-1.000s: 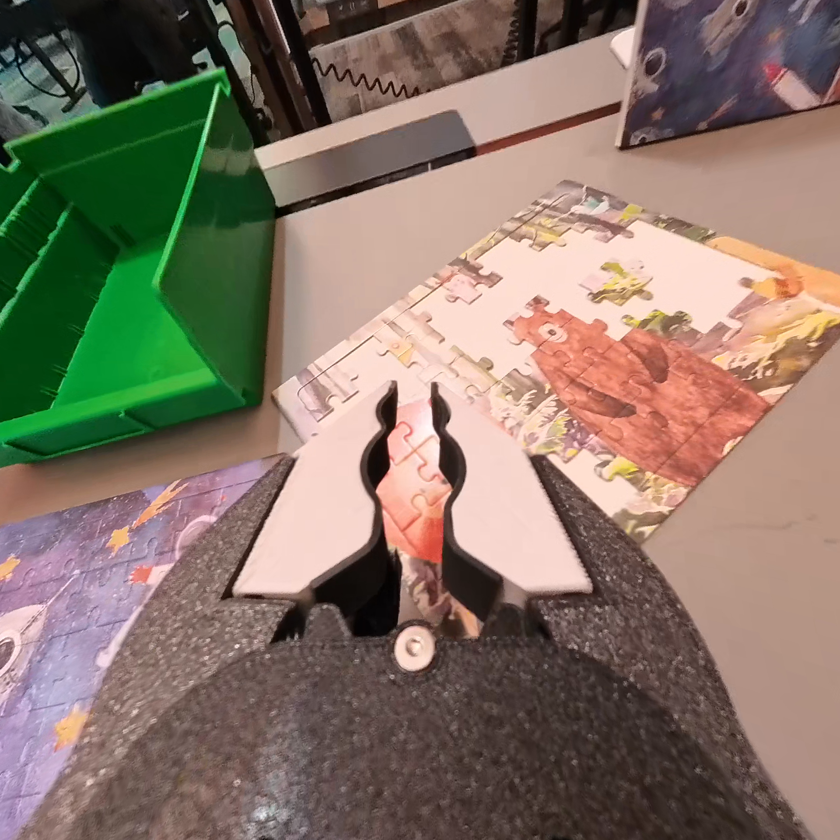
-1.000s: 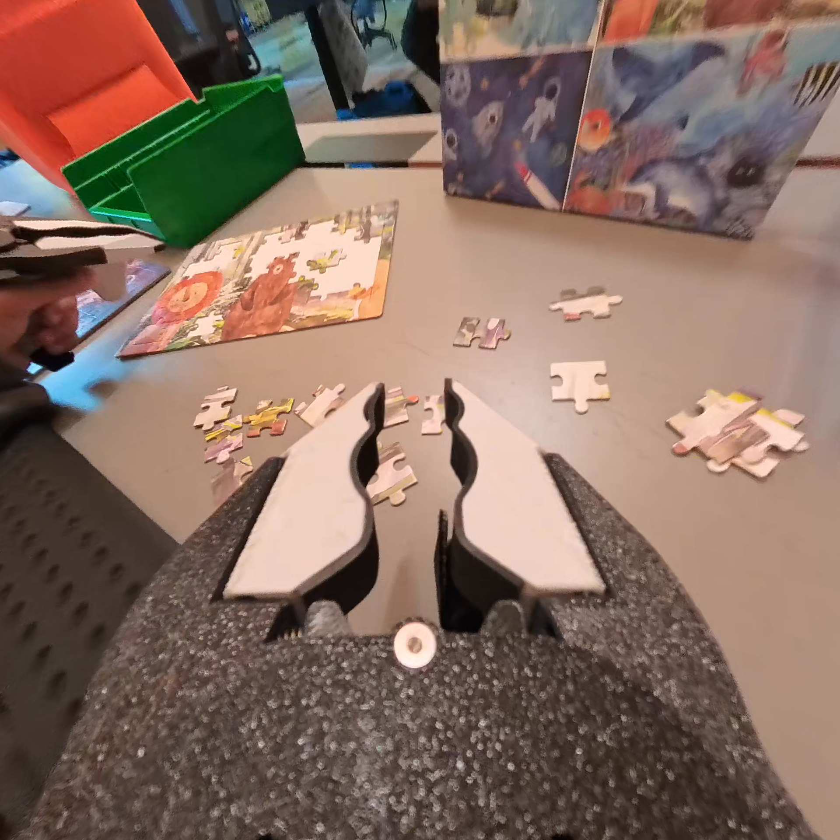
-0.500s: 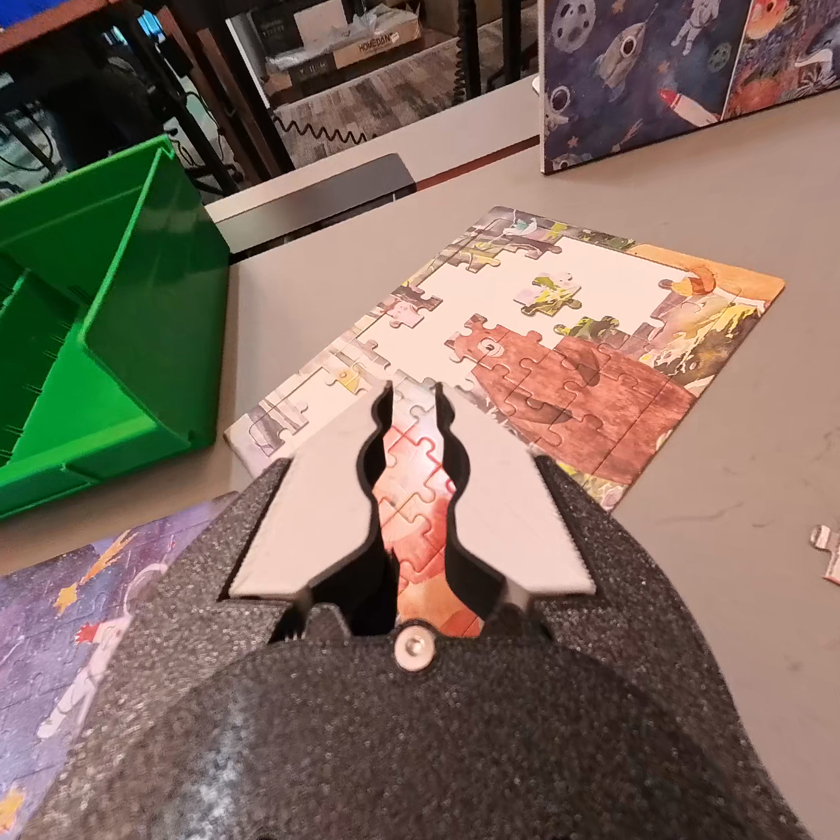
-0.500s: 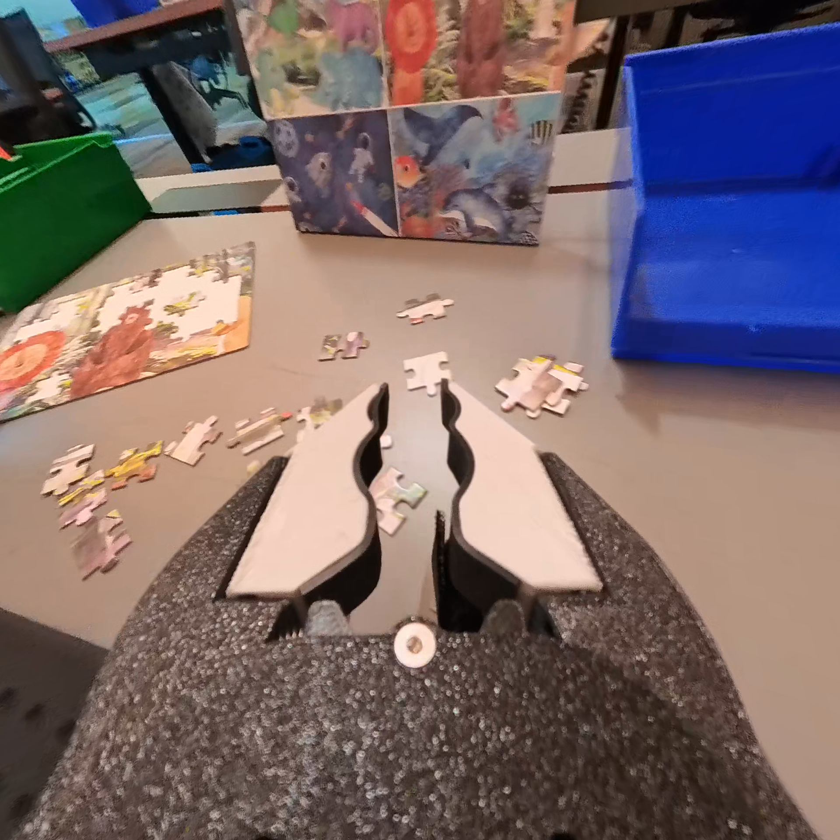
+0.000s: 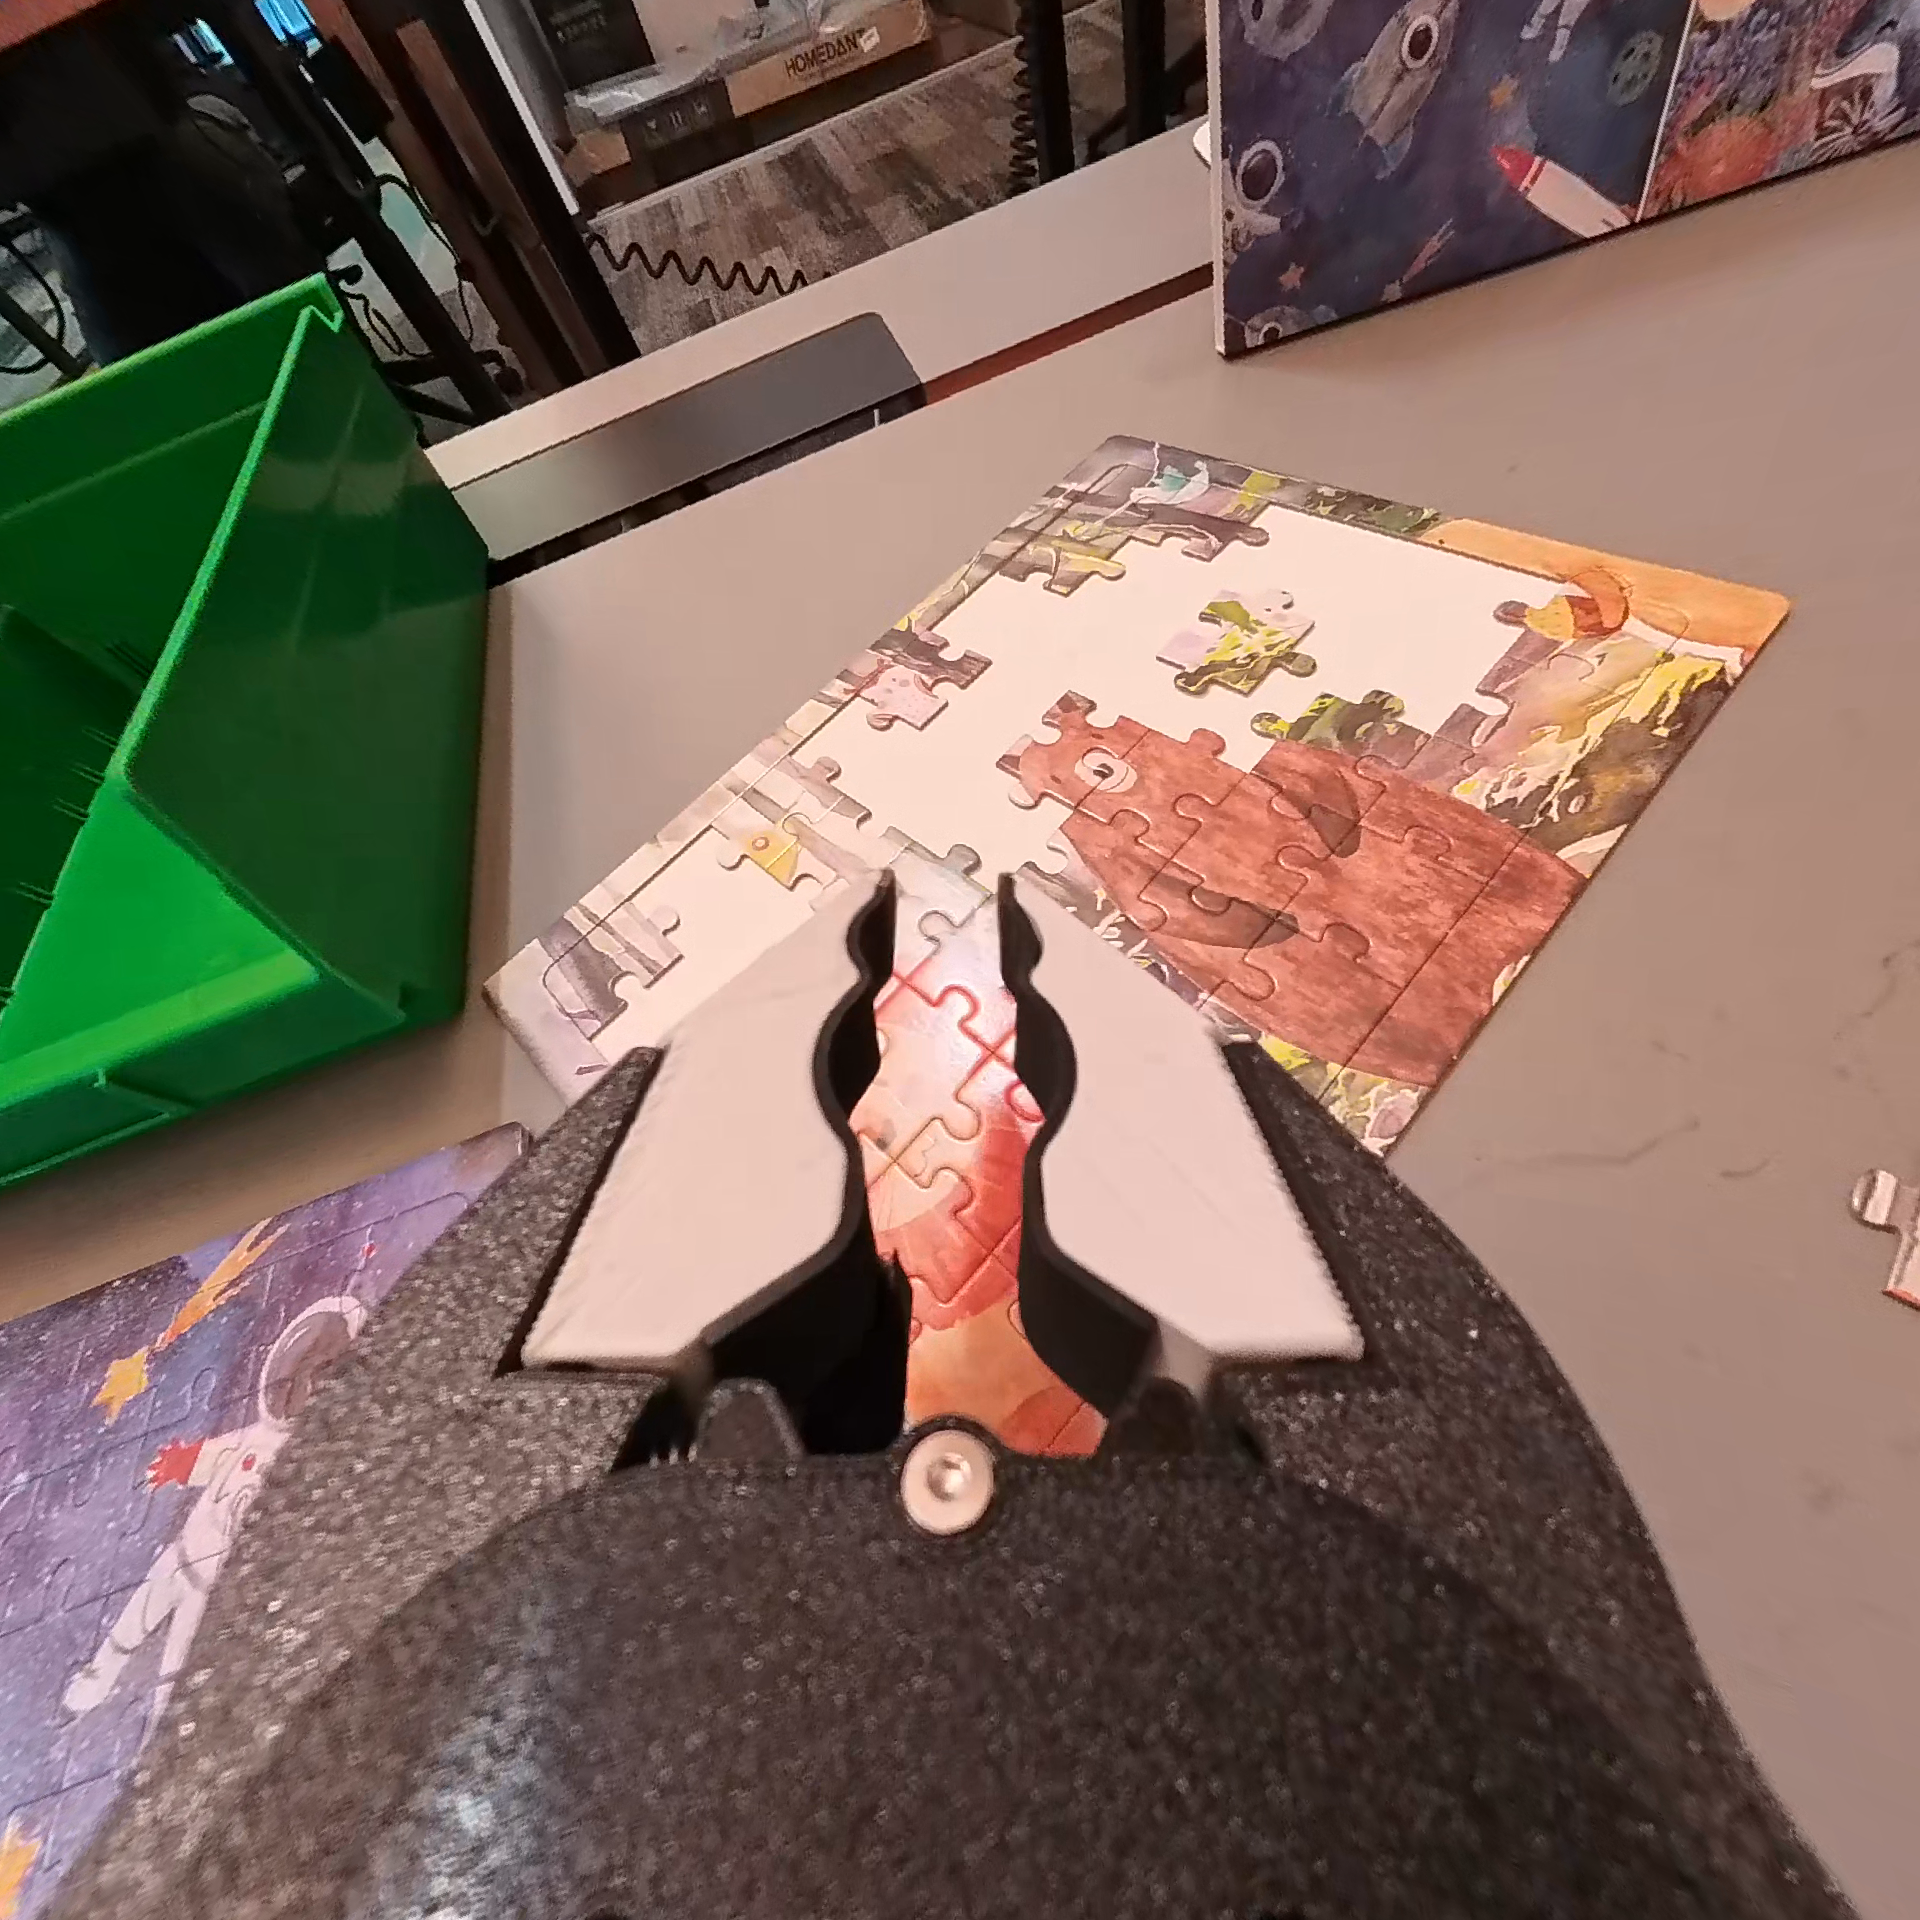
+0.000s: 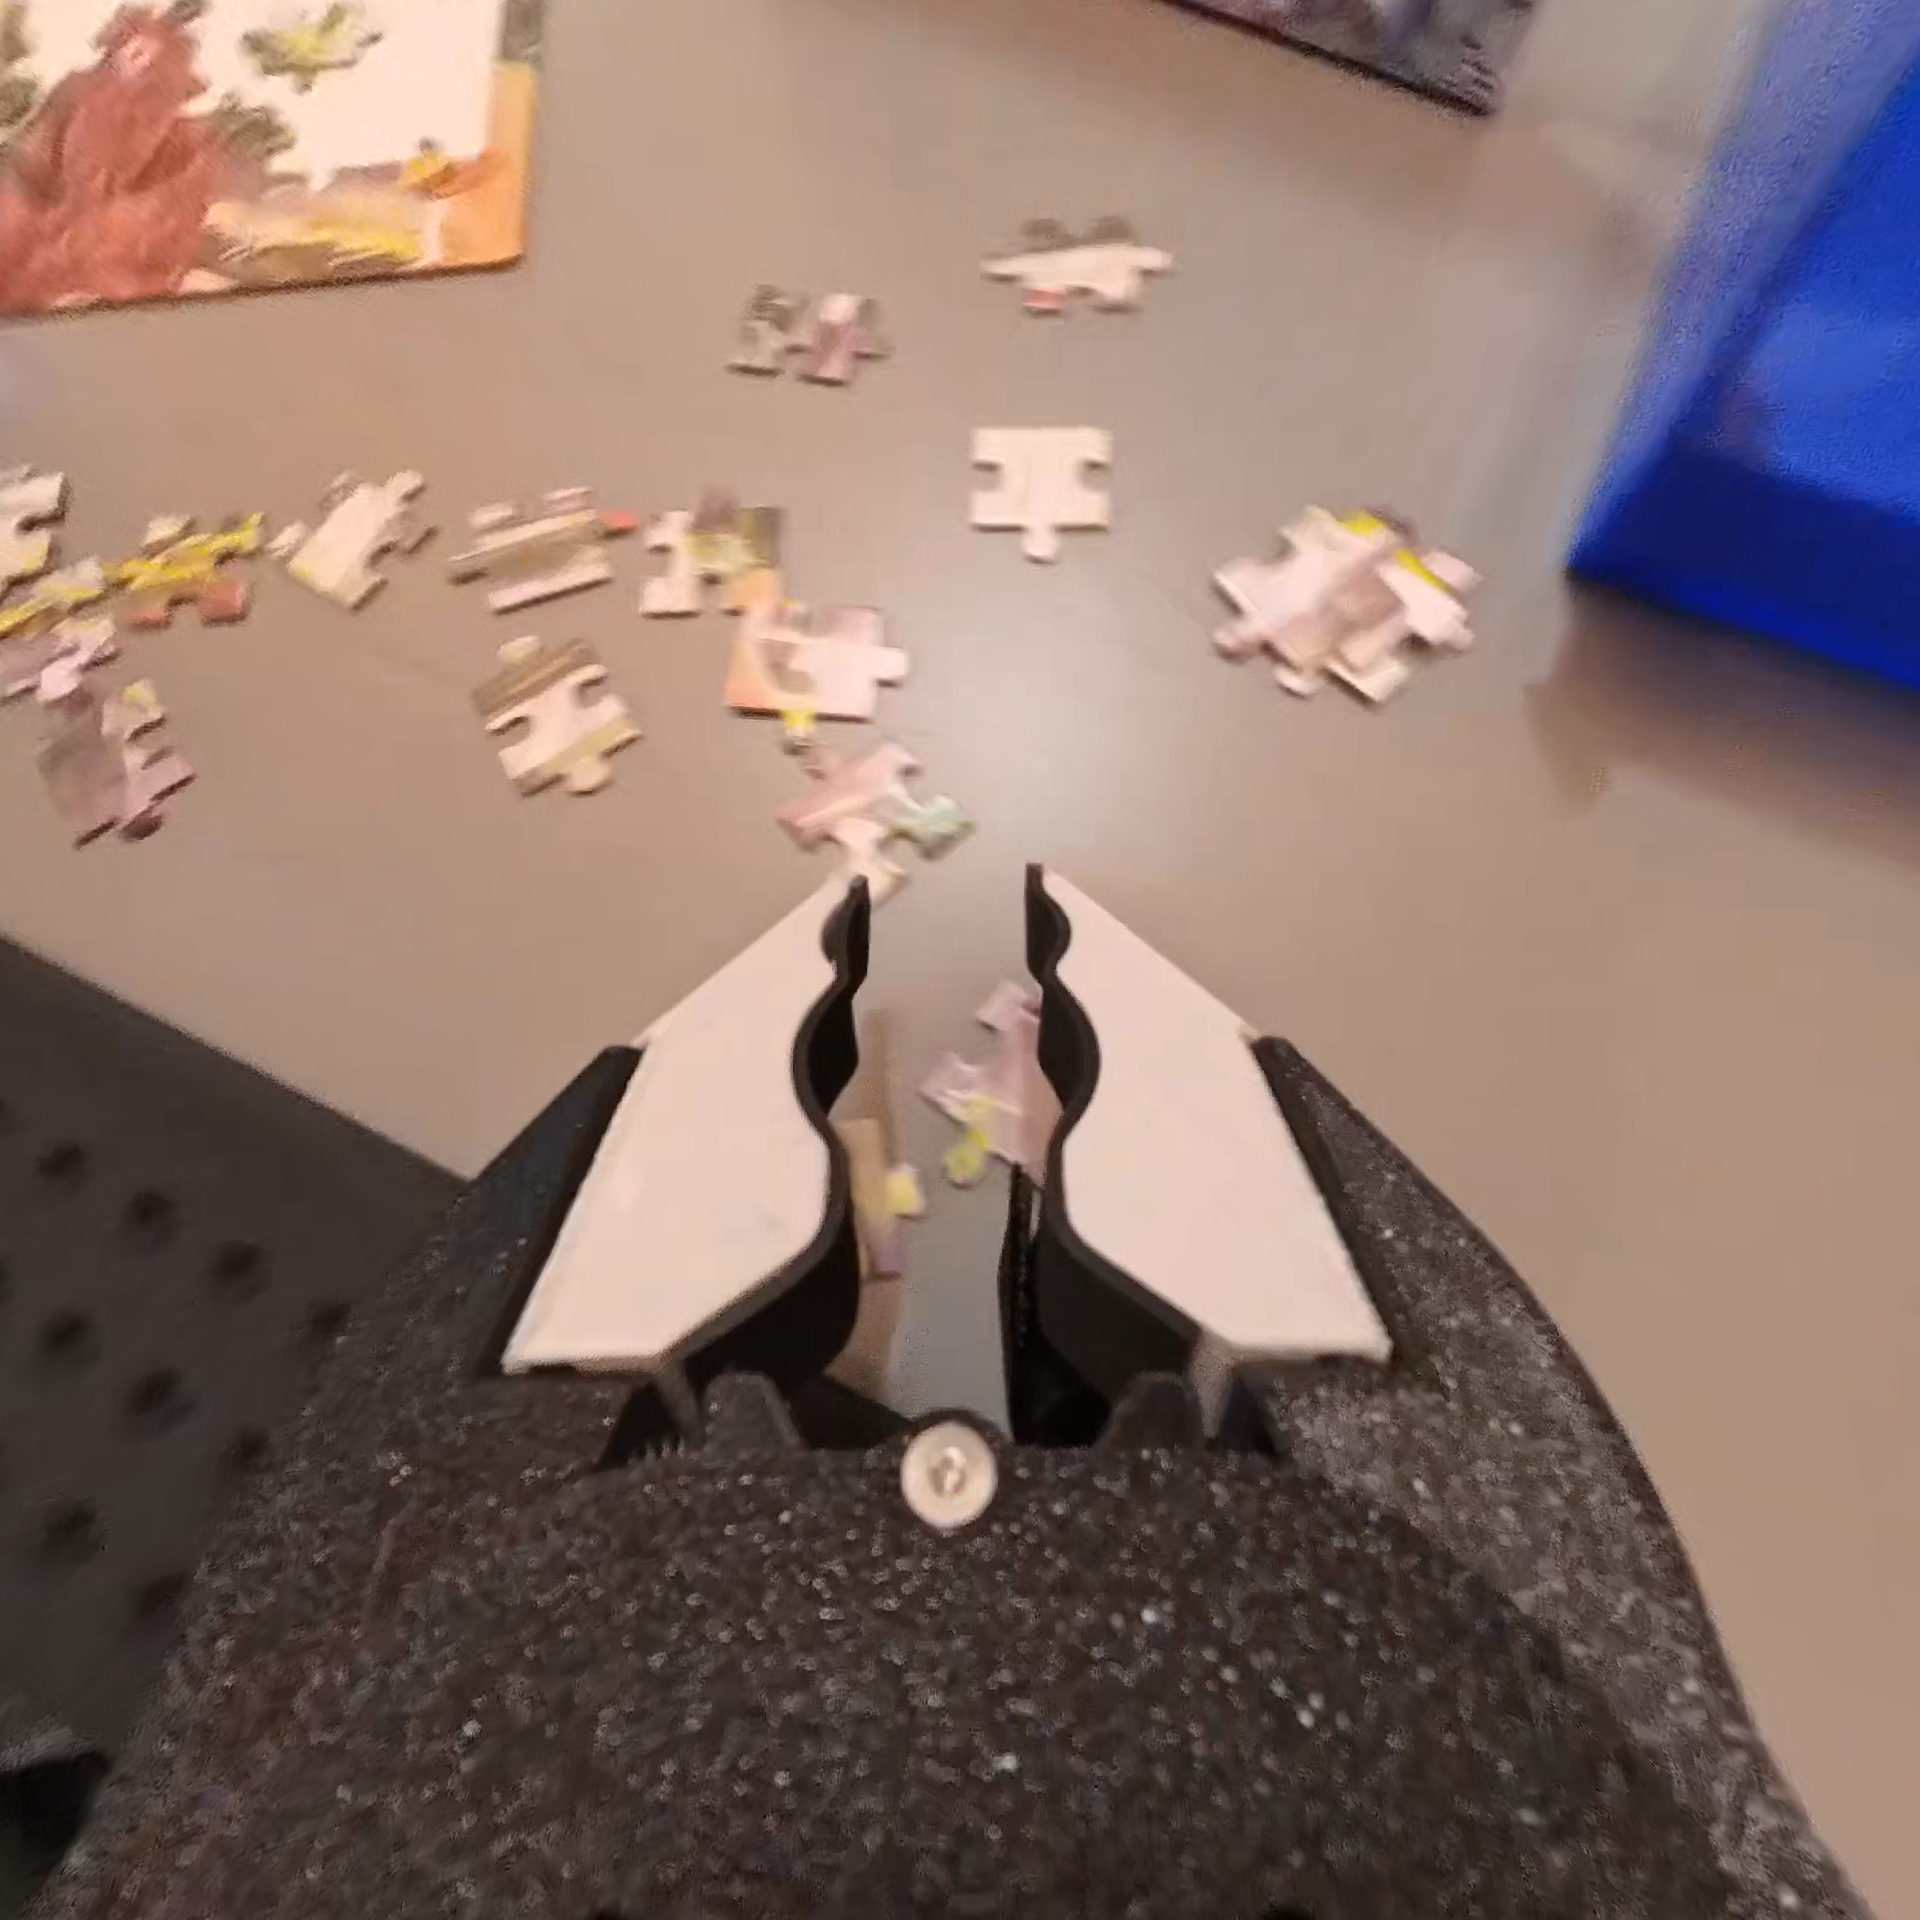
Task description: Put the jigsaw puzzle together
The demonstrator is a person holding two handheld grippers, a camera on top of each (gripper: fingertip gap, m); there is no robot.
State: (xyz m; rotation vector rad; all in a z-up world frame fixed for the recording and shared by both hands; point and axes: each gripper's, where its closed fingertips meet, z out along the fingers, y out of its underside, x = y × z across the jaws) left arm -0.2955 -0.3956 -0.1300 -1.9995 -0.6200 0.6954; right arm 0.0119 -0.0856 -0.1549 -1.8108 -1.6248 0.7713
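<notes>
Both empty and parted: left hand-held gripper (image 5: 940, 894) hovers over the half-built jigsaw puzzle (image 5: 1382, 831); right hand-held gripper (image 6: 945, 883) nears loose pieces (image 6: 878, 810), probably selecting one.

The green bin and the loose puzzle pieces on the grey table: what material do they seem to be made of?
The green bin looks like moulded hard plastic: smooth, slightly glossy walls with sharp folds and light reflections. The loose puzzle pieces look like thin printed cardboard, flat and matte, one showing a plain whitish face; blur leaves this uncertain.
</notes>
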